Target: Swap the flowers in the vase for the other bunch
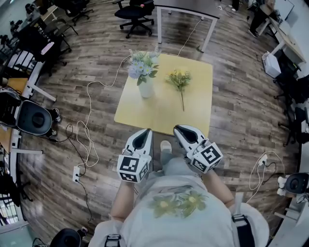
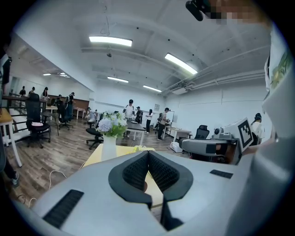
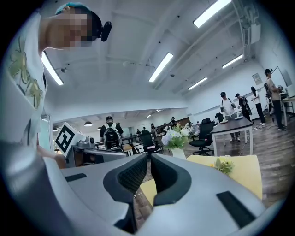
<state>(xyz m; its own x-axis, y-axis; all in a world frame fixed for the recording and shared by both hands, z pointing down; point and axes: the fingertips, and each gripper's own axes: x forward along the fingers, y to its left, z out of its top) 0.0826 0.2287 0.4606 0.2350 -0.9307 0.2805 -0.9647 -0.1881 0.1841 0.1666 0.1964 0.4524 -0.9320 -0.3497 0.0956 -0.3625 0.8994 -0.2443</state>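
Observation:
A white vase [image 1: 146, 89] with pale blue and white flowers [image 1: 142, 65] stands upright on the left part of a small yellow table [image 1: 159, 113]. To its right a yellow bunch [image 1: 179, 78] lies flat on the table, stem toward me. My left gripper [image 1: 146, 131] and right gripper [image 1: 179, 128] hover side by side just short of the table's near edge, both shut with nothing between the jaws. The left gripper view shows the vase [image 2: 109, 146] ahead of its closed jaws. In the right gripper view the vase [image 3: 178, 153] and the yellow bunch [image 3: 224, 164] lie beyond the jaws.
White cables [image 1: 88, 128] and a power strip [image 1: 76, 174] lie on the wood floor left of the table. A black office chair [image 1: 135, 12] and a grey desk [image 1: 186, 9] stand beyond it. My shoe [image 1: 165, 146] shows between the grippers. Several people stand far off.

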